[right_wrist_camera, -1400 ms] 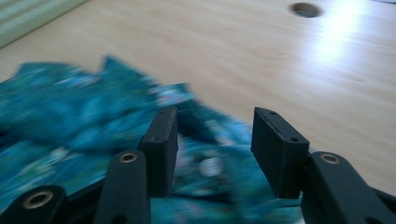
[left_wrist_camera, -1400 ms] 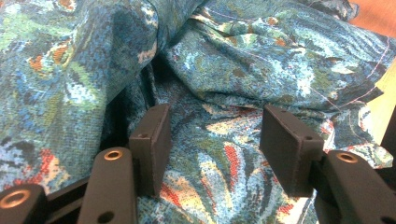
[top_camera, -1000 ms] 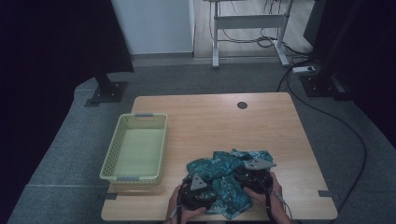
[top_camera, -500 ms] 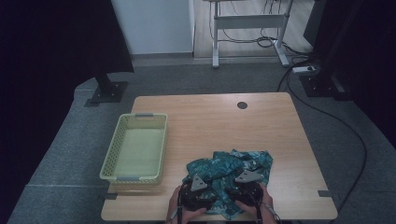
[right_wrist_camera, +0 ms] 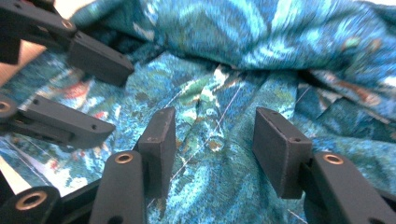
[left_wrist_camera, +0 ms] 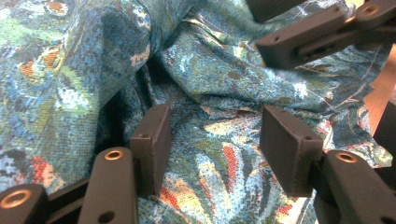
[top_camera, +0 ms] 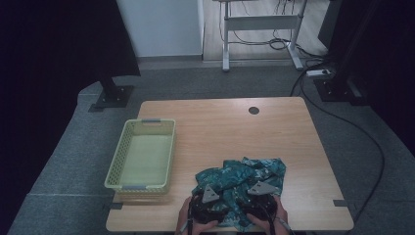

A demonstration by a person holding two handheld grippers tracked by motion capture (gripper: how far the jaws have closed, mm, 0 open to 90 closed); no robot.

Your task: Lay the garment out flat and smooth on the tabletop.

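Meanwhile, a yellow-green basket (top_camera: 142, 154) sits empty at the table's (top_camera: 220, 127) left, while the crumpled teal patterned cloth (top_camera: 242, 178) lies near the front edge. Over its near side, the left gripper (top_camera: 205, 208) and right gripper (top_camera: 259, 205) hang with jaws apart, grasping nothing; the cloth looks not yet picked up, with the whole job apparently ahead.

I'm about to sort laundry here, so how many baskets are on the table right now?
1. A yellow-green basket sits on the left side of the table, left of the crumpled blue patterned cloth. The cloth could hide small things, hardly another basket.
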